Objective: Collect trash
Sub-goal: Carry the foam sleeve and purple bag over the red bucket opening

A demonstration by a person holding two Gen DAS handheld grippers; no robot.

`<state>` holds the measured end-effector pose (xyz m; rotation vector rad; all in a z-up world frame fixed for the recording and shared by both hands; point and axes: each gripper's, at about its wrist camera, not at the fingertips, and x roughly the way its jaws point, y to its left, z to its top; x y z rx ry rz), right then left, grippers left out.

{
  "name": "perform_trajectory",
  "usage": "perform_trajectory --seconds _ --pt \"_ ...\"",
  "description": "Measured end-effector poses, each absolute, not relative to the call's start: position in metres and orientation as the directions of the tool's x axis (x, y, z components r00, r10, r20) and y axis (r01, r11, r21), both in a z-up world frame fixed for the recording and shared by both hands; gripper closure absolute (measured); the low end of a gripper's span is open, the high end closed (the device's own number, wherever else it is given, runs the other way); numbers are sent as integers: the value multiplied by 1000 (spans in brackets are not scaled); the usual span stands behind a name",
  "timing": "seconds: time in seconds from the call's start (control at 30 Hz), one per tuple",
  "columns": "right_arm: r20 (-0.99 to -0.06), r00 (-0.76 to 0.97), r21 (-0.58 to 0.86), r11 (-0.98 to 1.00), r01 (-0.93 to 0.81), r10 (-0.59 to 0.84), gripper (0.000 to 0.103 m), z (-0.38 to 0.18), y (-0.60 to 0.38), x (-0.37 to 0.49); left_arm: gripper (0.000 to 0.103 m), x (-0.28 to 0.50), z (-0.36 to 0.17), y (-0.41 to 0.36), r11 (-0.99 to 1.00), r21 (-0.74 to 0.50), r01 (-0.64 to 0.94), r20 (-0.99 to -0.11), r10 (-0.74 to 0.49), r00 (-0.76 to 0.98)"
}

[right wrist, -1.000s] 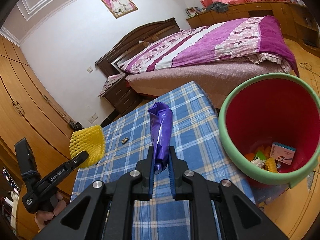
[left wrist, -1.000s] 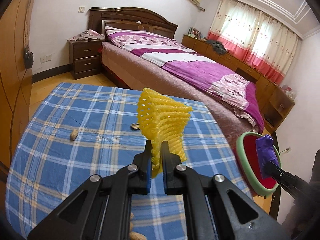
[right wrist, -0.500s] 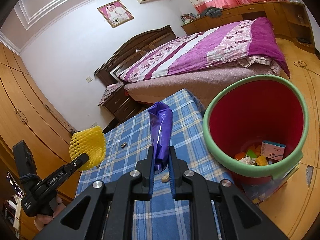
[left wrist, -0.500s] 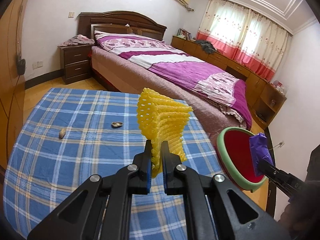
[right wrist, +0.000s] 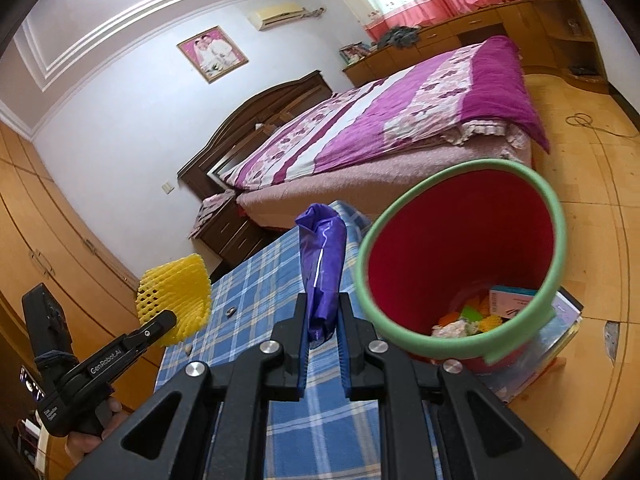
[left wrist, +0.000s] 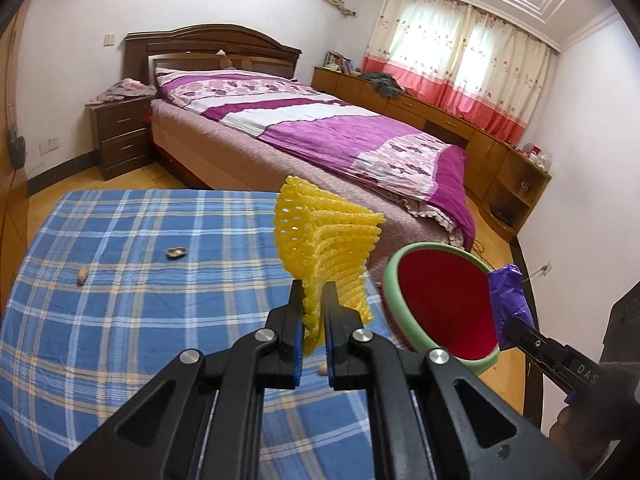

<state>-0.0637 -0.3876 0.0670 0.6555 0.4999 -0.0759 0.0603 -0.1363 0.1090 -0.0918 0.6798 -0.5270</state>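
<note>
Both grippers have carried their trash closer to the red bin beside the table.
Left gripper pinches a yellow foam net above the checked cloth; right gripper clamps a purple wrapper just short of the bin's green rim. Dropping looks next; peanut shells remain on the table.

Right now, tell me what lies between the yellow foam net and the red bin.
In the left wrist view, only checked tablecloth separates the yellow foam net from the red bin.
</note>
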Motion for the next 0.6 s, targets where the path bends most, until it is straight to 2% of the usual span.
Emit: perform_trajectory --seconds 0.6 --pt "-503 864 594 728 342 5 89 42 -446 -81 96 60 92 -230 799 -210 564 -630 -552 547"
